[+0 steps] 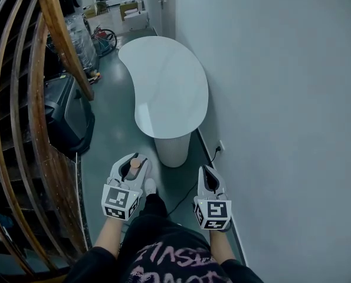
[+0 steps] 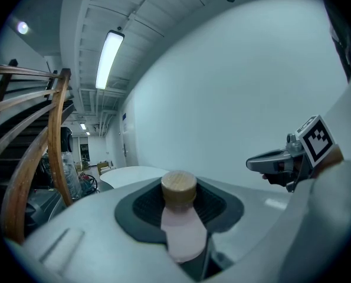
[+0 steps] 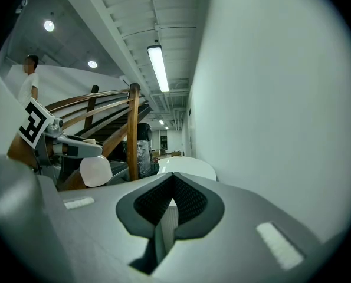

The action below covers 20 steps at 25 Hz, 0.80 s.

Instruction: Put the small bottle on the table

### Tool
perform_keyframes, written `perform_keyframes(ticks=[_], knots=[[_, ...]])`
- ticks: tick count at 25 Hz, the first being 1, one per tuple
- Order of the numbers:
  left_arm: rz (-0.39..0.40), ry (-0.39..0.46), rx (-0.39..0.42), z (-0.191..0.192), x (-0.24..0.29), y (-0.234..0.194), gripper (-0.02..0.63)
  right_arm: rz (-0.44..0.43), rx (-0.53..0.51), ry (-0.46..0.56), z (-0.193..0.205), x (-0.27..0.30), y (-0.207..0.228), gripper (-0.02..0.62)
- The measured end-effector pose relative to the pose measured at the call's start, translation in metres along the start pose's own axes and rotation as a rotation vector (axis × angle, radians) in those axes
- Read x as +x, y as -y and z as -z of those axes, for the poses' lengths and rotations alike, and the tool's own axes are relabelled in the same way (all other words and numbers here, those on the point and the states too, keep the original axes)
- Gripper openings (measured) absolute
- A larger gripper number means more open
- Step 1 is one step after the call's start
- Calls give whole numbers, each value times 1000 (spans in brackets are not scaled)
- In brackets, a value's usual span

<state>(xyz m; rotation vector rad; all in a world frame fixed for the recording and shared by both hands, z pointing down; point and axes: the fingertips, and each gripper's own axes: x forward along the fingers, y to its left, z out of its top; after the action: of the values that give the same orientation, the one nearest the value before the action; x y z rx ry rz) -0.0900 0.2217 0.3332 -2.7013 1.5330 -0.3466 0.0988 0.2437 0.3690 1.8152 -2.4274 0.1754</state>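
Left tongs [image 1: 134,164]: shut on bottle [image 2: 181,217], pink body pinched between pads, wooden cap pointing out past tips.

Right tongs [image 3: 166,217]: jaws nearly together, thin slit, nothing between.

Bottle in air over floor [image 1: 113,134], well short of tabletop [image 1: 169,81], which lies ahead along wall [image 1: 269,99].

Likely step: carry.

- Firm grip while walking up.
- Bring bottle over bare white top, in from near edge.
- Tip tongs so base meets surface first.
- Open only once base rests flat.
- Mind cable [image 1: 190,190] on floor.

I see the small pale-pink bottle [image 2: 182,226] with a round wooden cap gripped between my left gripper's [image 1: 136,164] fingers [image 2: 75,234], cap pointing forward, well apart from the white kidney-shaped desk [image 1: 169,81].
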Motion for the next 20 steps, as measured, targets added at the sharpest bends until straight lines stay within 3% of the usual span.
perform_keyframes(ticks=[20], knots=[[37, -37, -39, 20, 64, -57, 133, 37, -4, -56, 2, 80, 4, 12]])
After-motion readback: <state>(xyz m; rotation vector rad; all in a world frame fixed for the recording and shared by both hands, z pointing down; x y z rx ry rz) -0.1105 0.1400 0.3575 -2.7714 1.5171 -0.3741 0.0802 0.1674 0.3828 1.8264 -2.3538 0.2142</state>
